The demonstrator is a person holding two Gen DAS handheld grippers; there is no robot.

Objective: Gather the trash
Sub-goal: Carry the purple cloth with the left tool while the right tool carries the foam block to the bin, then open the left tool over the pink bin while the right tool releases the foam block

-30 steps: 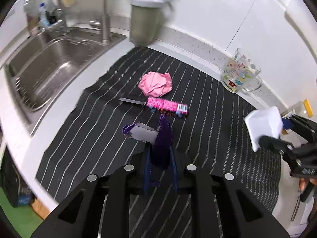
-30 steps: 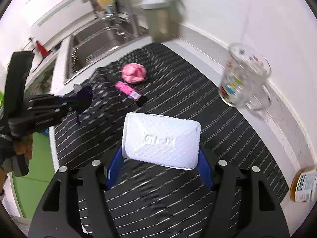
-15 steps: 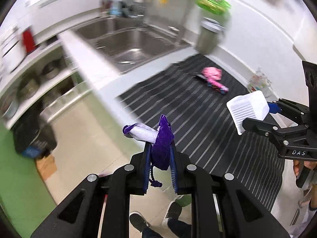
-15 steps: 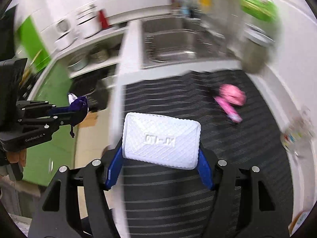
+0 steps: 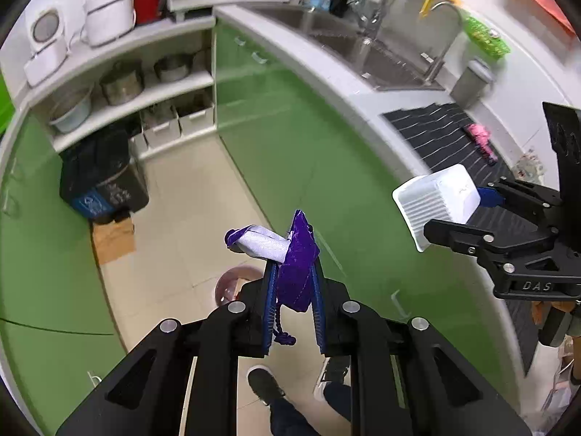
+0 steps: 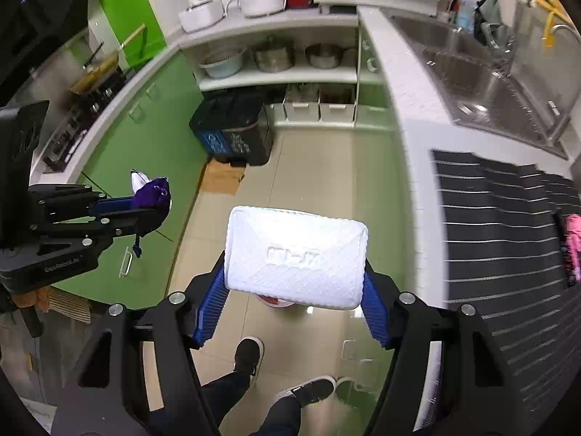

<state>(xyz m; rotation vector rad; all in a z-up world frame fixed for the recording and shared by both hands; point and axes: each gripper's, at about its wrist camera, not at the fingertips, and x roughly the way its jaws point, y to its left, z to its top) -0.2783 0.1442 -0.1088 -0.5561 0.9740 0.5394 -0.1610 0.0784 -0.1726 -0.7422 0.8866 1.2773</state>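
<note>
While both grippers point steeply down over the tiled floor, the left gripper is clamped on a purple-and-white scrap (a cord dangles from it). To its right, the right gripper grips a white foam tray by its short ends, above a pink-rimmed bin and the person's shoes.

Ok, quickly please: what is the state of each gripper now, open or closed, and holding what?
Left gripper: closed on the crumpled purple and white fabric scrap.
Right gripper: closed on the white textured plastic box.
</note>
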